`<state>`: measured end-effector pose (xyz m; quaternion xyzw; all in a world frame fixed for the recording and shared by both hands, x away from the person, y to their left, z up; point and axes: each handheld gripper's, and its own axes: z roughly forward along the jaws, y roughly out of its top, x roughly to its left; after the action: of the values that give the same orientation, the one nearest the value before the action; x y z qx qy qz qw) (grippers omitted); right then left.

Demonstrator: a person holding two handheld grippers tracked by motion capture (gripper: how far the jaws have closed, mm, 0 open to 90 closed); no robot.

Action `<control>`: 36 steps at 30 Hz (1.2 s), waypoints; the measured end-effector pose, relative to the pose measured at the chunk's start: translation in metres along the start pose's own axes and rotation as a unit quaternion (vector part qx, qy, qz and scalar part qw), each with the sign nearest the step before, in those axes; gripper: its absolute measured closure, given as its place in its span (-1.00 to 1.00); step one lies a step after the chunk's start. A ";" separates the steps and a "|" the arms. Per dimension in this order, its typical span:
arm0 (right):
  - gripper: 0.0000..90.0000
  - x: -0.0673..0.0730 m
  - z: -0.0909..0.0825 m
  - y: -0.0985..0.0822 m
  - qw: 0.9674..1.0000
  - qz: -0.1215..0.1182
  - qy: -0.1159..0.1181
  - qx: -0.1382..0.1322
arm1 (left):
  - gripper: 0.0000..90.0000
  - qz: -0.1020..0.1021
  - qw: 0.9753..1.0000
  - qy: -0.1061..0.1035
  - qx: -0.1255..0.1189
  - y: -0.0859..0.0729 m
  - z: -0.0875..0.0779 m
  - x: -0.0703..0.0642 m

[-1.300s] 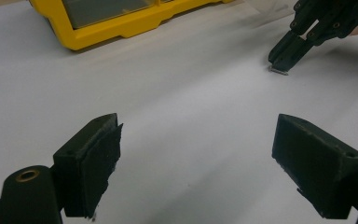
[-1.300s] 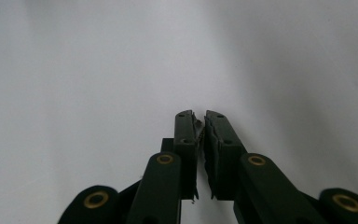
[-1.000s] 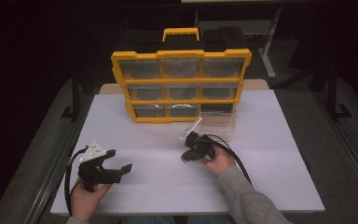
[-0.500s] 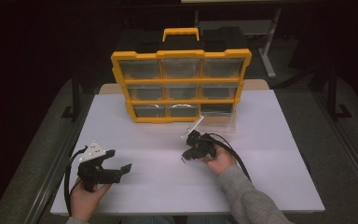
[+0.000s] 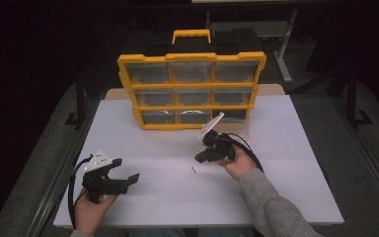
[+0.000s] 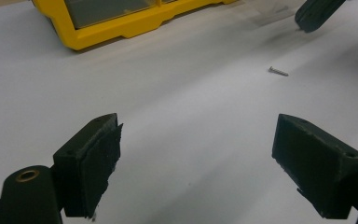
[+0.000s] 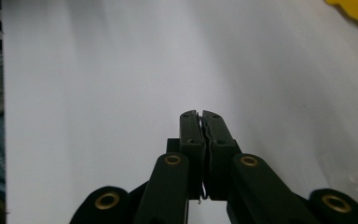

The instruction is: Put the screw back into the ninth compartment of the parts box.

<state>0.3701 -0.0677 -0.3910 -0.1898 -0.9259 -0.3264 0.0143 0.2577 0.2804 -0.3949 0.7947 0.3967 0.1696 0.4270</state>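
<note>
Small screw (image 5: 193, 170) — lying loose on the white table (image 5: 286, 197), well in front of the yellow organizer (image 5: 192, 91). Right gripper (image 5: 201, 158): jaws pressed together, just beside the screw and nearer. Left gripper (image 5: 128, 181): jaws spread, screw ahead and rightward — long axis across its line.

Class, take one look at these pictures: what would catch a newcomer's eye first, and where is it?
First the yellow organiser case, standing upright at the far side of the white table, its clear-fronted compartments facing the person. Next the two black grippers near the front: the left gripper with jaws wide open, the right gripper shut. Between them a tiny screw lies alone on the white top.
</note>
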 end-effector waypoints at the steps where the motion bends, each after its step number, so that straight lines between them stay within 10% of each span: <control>1: 0.93 -0.001 -0.003 0.001 1.000 -0.001 0.001 -0.002 | -0.67 -0.002 1.000 0.000 0.000 0.000 0.000 0.000; 36: 0.93 -0.039 -0.103 0.021 0.997 0.026 -0.044 -0.056 | -0.67 -0.002 1.000 0.001 -0.002 0.000 0.000 -0.001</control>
<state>0.4036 -0.1284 -0.3036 -0.2288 -0.9006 -0.3684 -0.0281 0.2576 0.2798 -0.3946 0.7930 0.3977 0.1703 0.4289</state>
